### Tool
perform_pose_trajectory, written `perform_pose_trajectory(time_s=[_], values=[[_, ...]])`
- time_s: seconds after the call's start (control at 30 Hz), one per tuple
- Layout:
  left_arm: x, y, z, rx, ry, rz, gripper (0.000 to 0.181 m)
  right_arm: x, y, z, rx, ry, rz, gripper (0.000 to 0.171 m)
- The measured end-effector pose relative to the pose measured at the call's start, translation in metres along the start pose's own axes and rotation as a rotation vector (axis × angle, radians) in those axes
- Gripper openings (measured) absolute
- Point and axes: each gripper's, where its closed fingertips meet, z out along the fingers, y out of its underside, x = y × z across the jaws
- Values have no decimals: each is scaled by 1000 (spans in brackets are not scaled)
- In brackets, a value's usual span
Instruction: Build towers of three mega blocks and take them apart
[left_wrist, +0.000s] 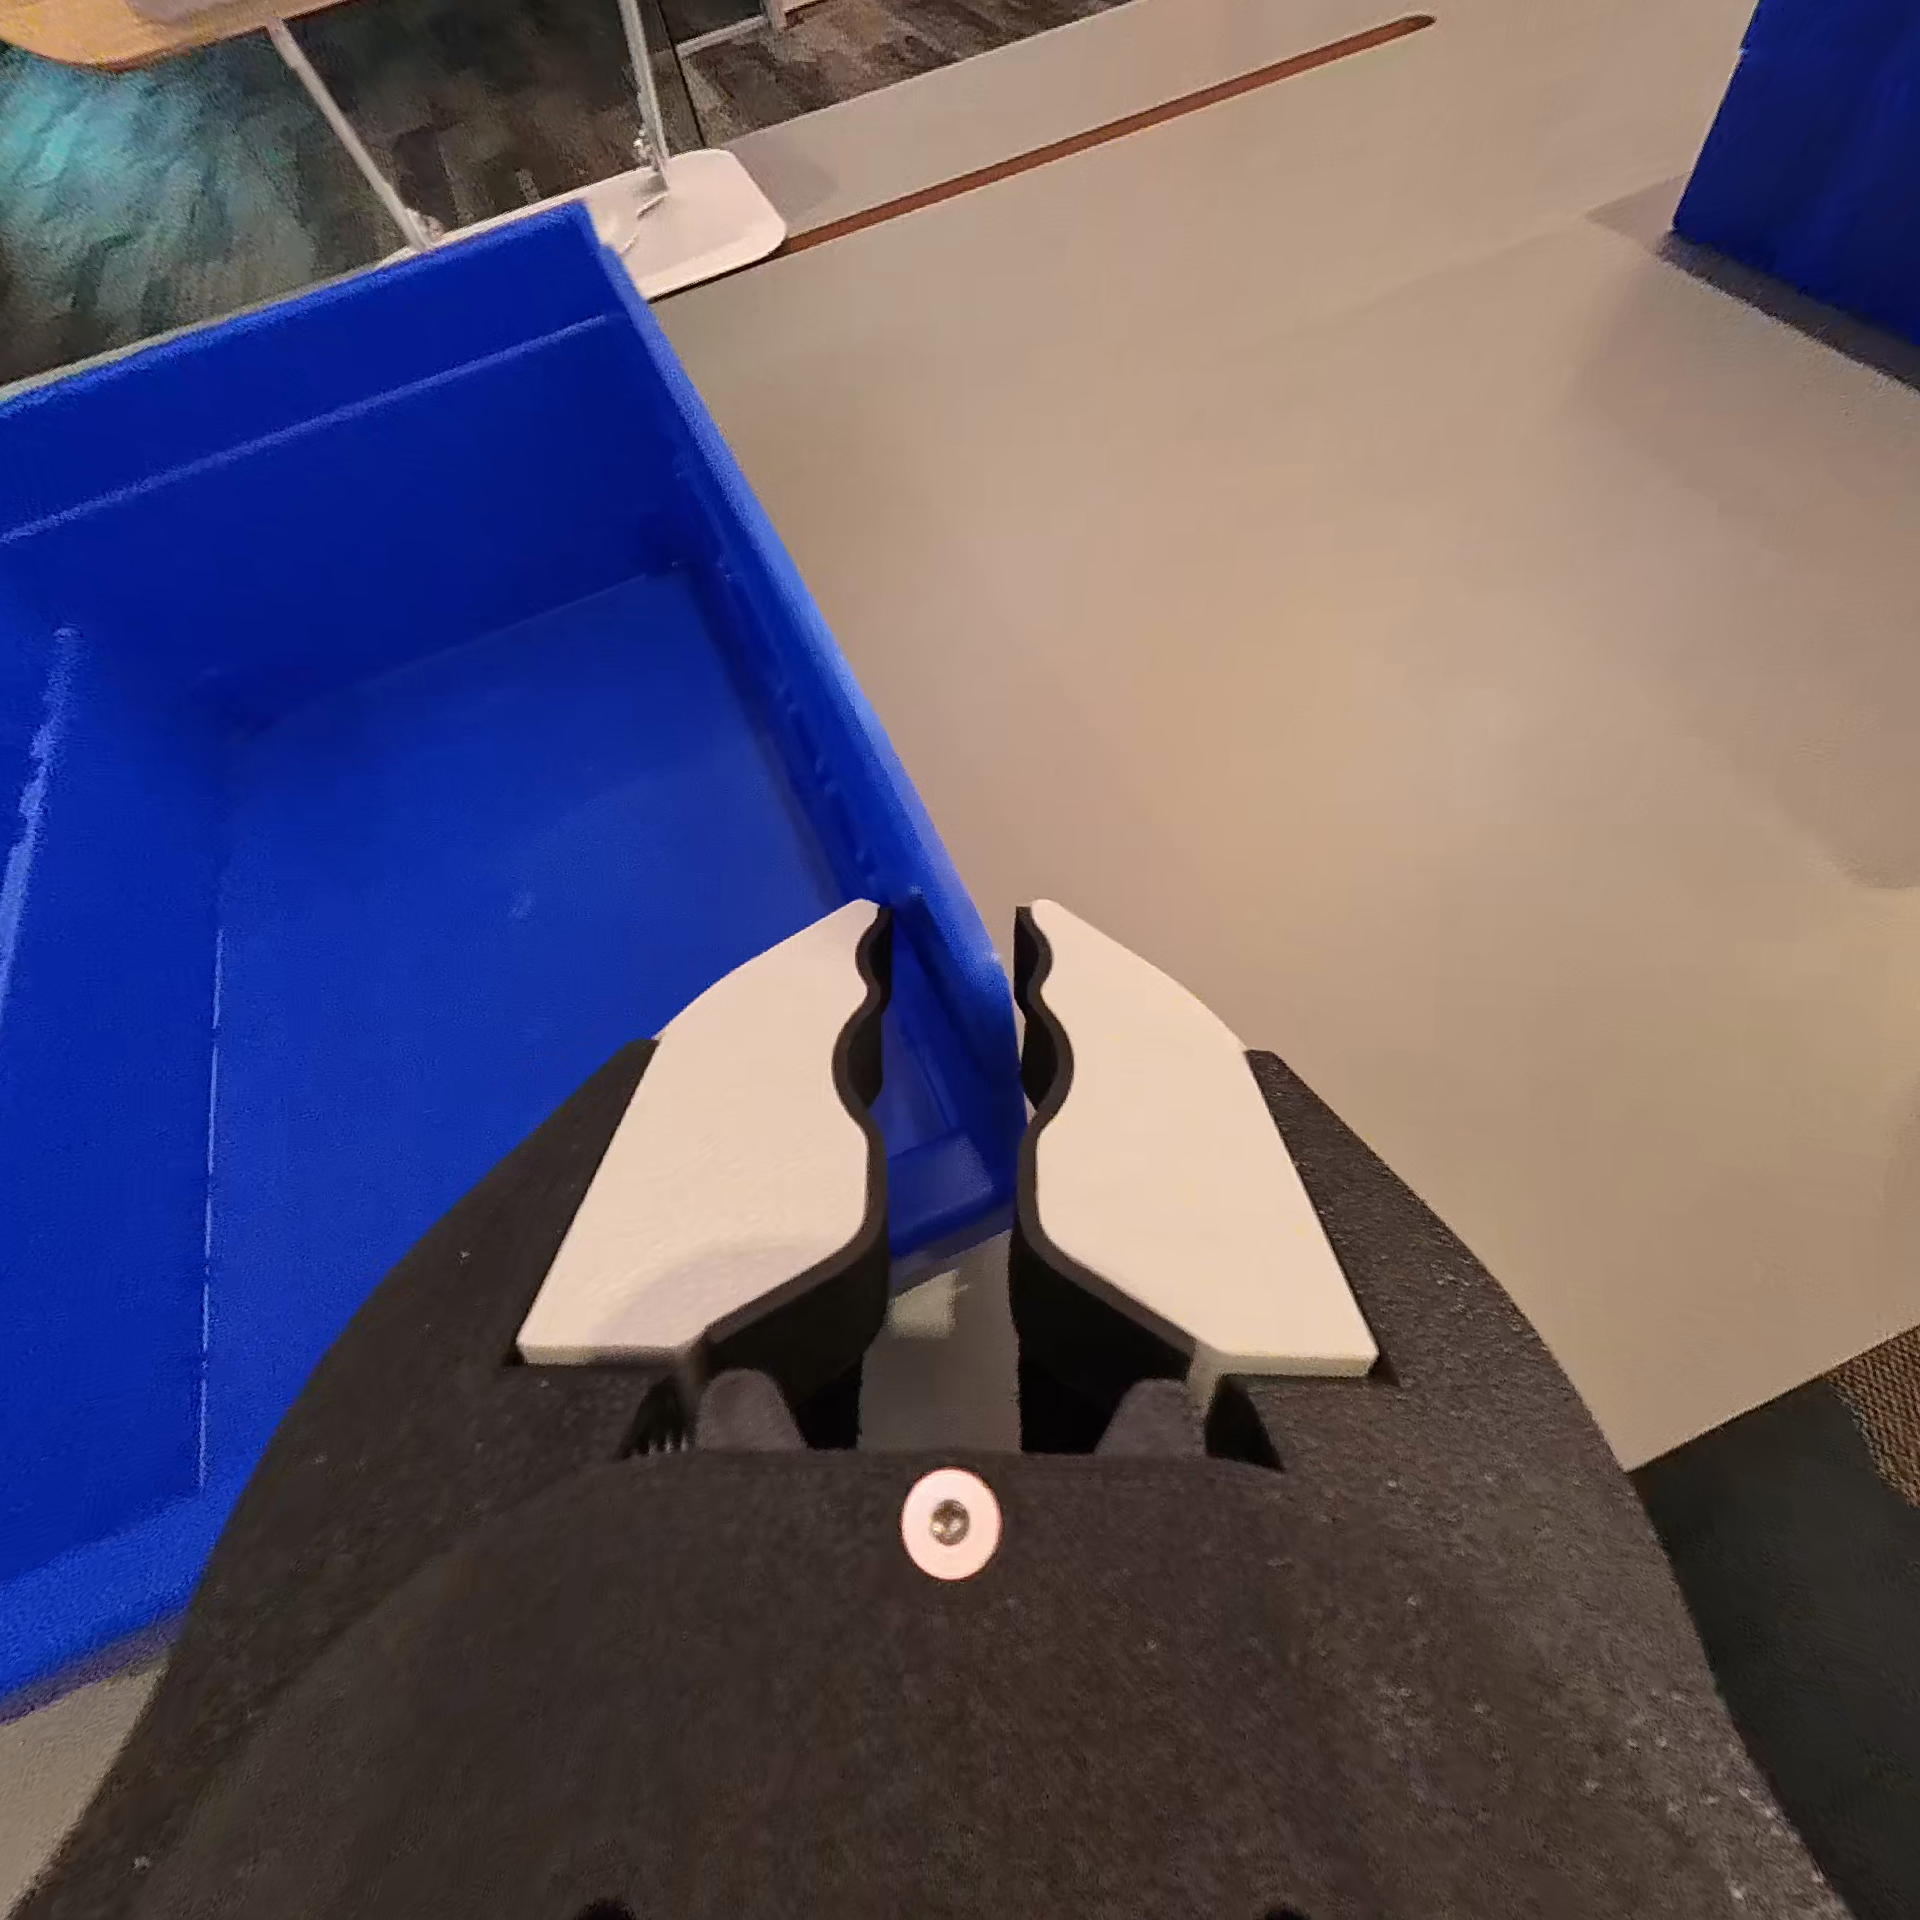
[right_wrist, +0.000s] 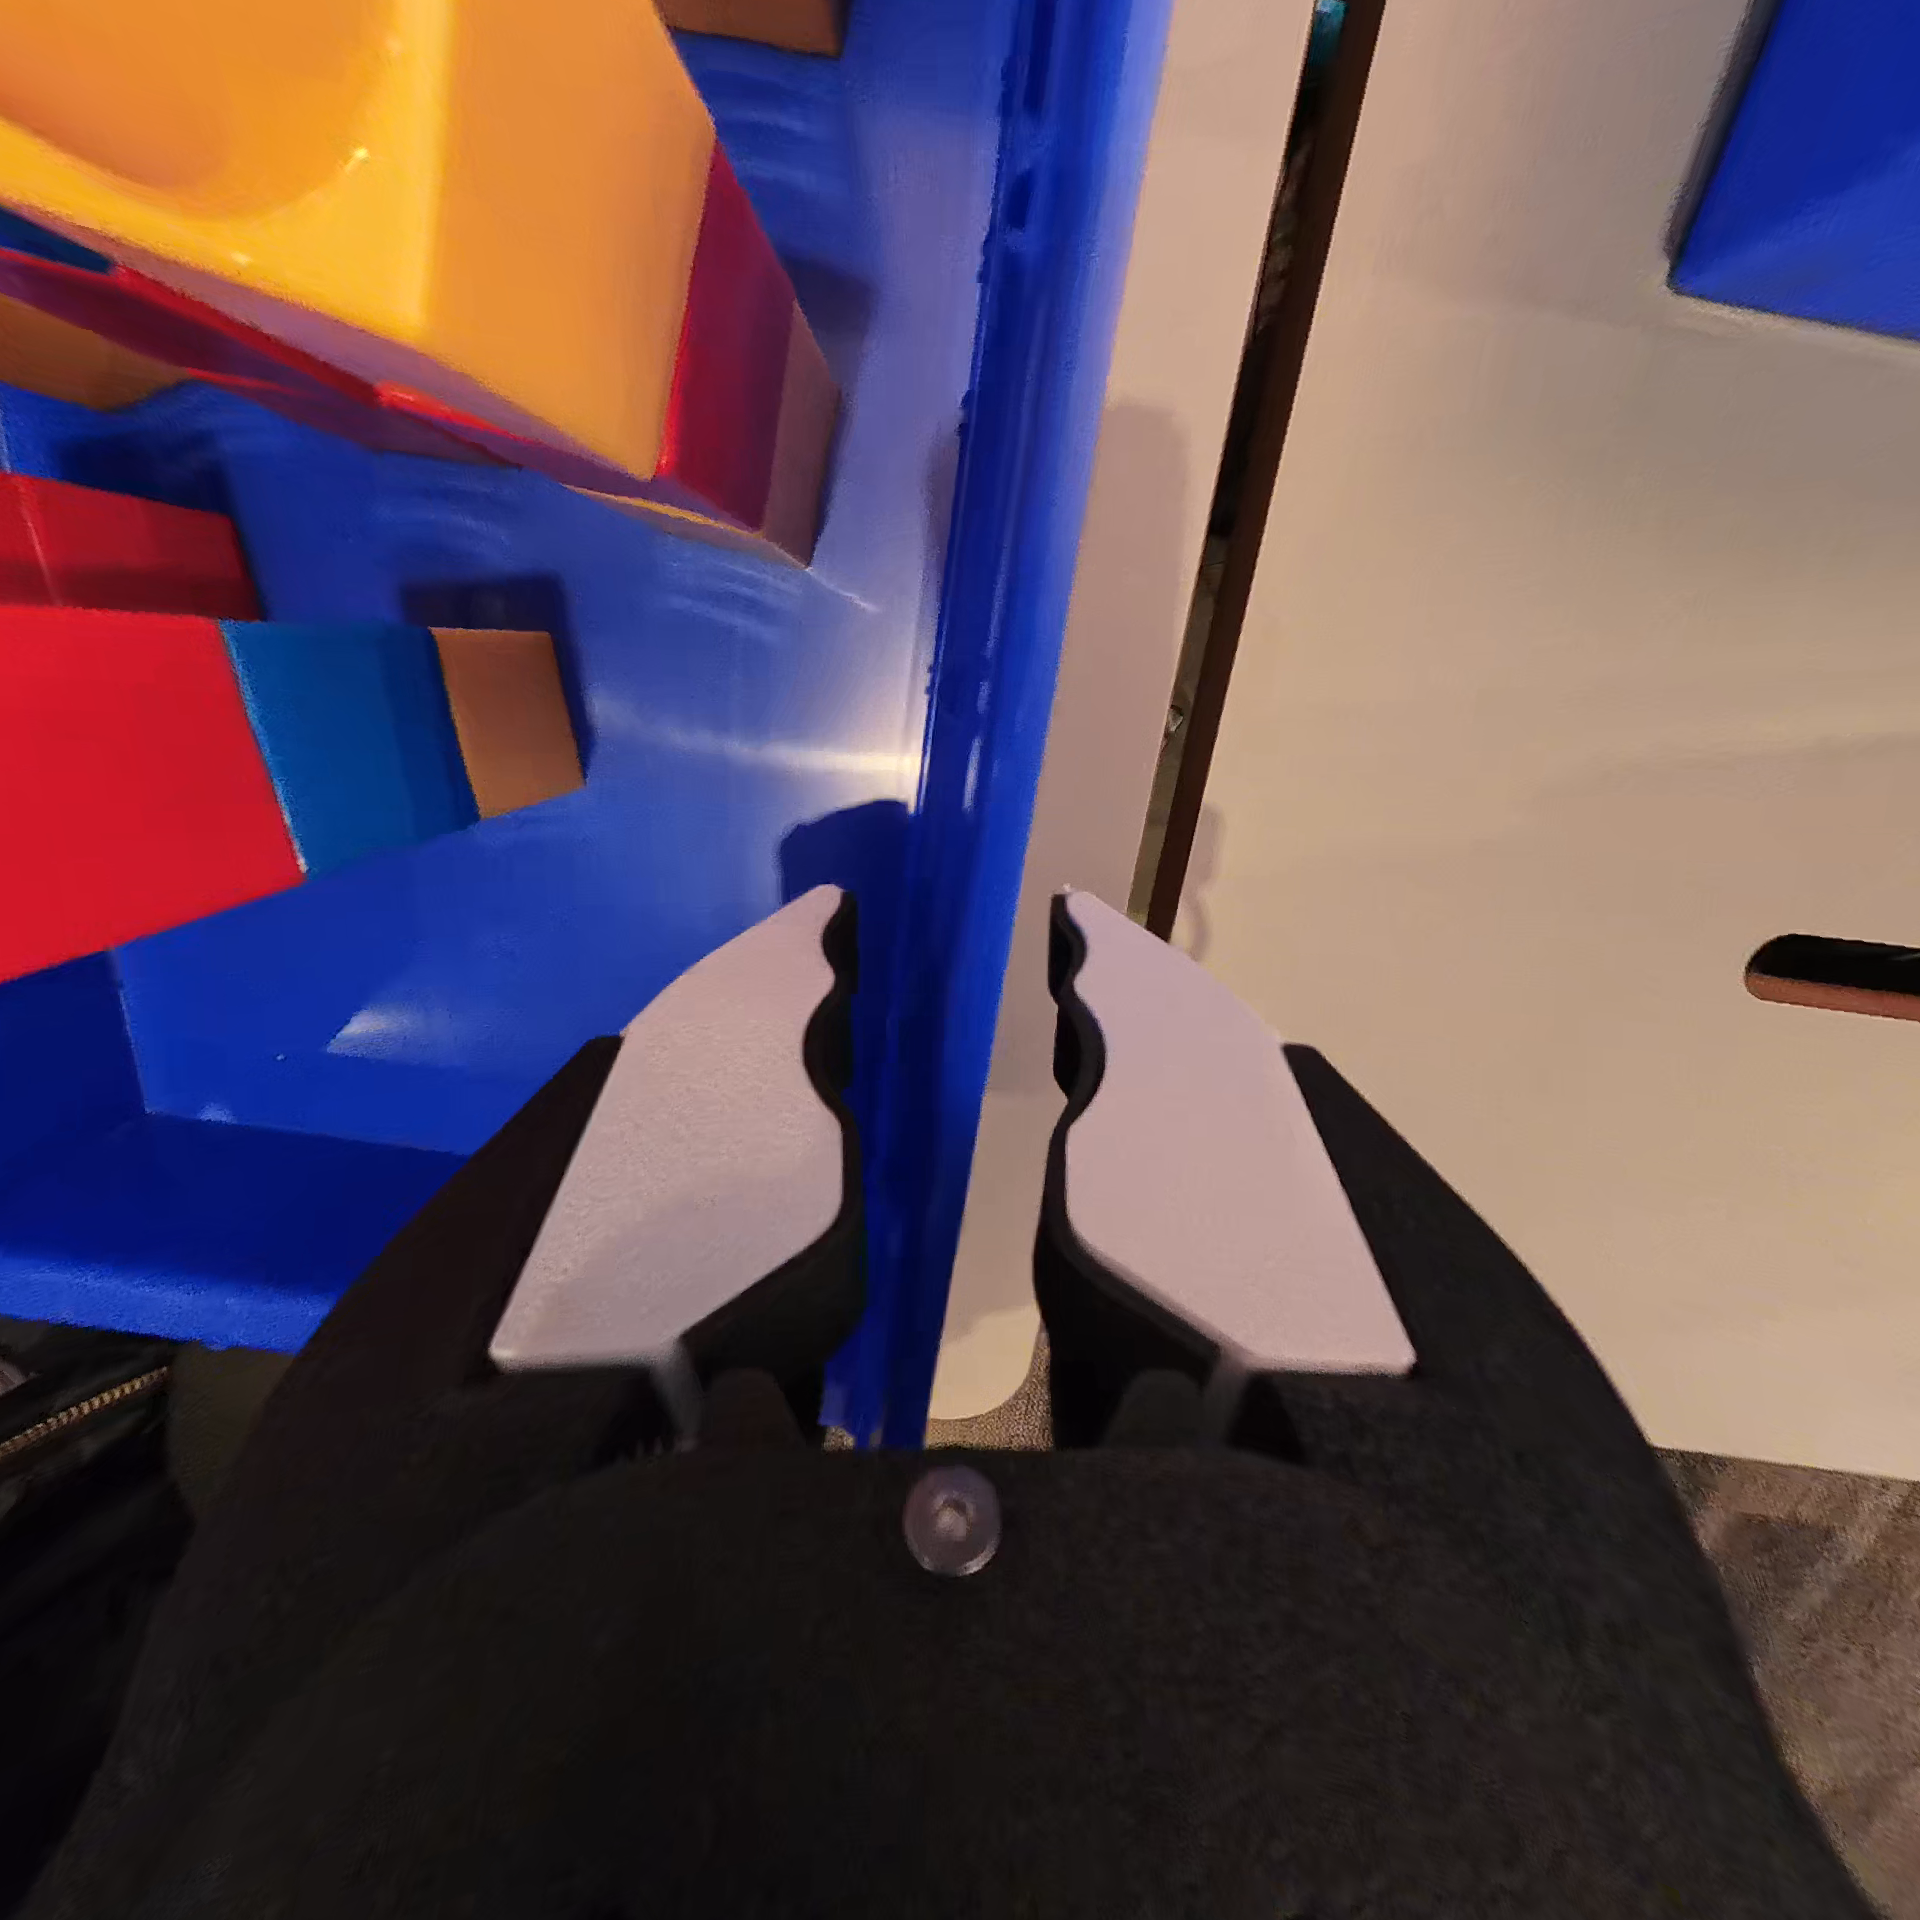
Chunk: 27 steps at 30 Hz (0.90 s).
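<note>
The blocks (right_wrist: 343, 239) lie in a blue bin (right_wrist: 997, 520), up and left of the right gripper (right_wrist: 951, 914), whose parted jaws straddle its wall. The left gripper (left_wrist: 951, 925), parted, holds nothing above another bin (left_wrist: 416, 623).

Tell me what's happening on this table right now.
A person holds two handheld grippers over blue plastic bins on a pale table. The left gripper hangs open over the wall of an empty blue bin. The right gripper straddles, open, the wall of another blue bin holding yellow and red mega blocks. Neither holds a block.
</note>
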Motion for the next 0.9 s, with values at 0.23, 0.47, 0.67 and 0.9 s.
perform_pose_trajectory(time_s=[0.23, 0.47, 0.67, 0.9], values=[[22, -7, 13, -14, 15, 18, 23, 0, -3, 4, -39, 20, -26, 26], [-7, -12, -23, 65, 13, -3, 35, 1, -8, 8, -76, 25, -53, 26], [-77, -25, -79, 180, -115, -70, 33, -1, -17, 15, -60, -23, -20, 19], [-196, -5, -114, 127, -403, -101, 26, -3, -15, 15, -75, -57, -16, 9]])
